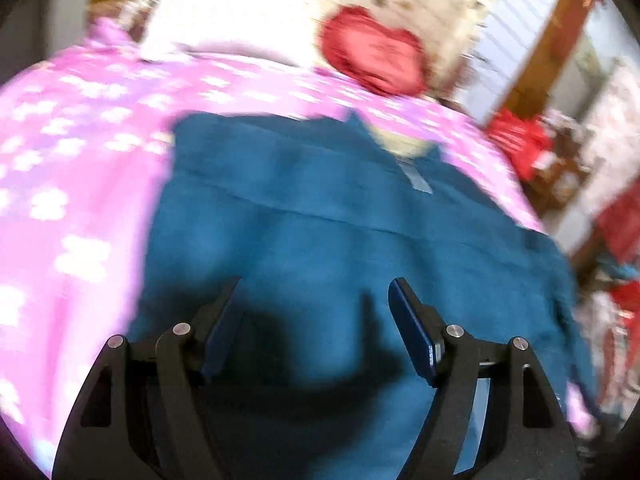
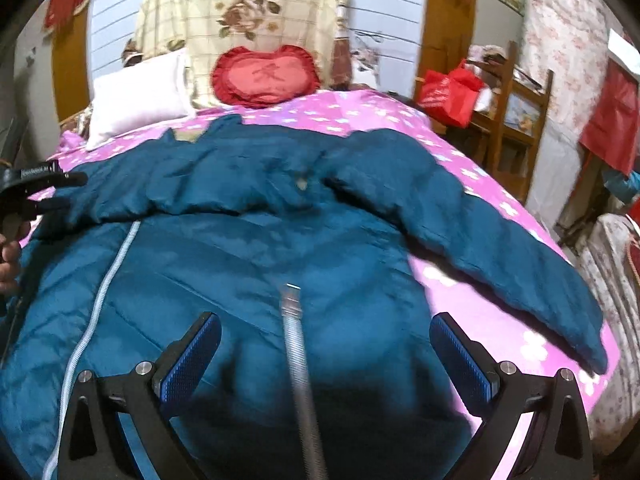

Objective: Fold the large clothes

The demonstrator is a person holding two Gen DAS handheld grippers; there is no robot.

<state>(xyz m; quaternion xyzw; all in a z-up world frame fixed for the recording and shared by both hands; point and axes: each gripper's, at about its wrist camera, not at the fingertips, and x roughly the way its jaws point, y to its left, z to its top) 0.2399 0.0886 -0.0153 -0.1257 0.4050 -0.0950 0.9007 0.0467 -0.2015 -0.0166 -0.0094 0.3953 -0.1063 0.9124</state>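
A large teal padded jacket [image 2: 248,248] lies spread on a bed with a pink flowered cover [image 2: 360,116]. One sleeve [image 2: 500,232] stretches out to the right. A light zipper strip [image 2: 100,296] runs down its left part. My right gripper [image 2: 326,344] is open just above the jacket's lower body, and a metal zipper edge [image 2: 296,340] lies between its fingers. My left gripper [image 1: 314,300] is open over the jacket [image 1: 320,220] in the blurred left wrist view. It also shows at the left edge of the right wrist view [image 2: 44,192], by the other sleeve.
A white pillow [image 2: 136,96], a red heart cushion [image 2: 264,76] and a folded floral quilt [image 2: 248,12] sit at the bed's head. A wooden shelf [image 2: 516,120] with a red bag [image 2: 448,92] stands right of the bed.
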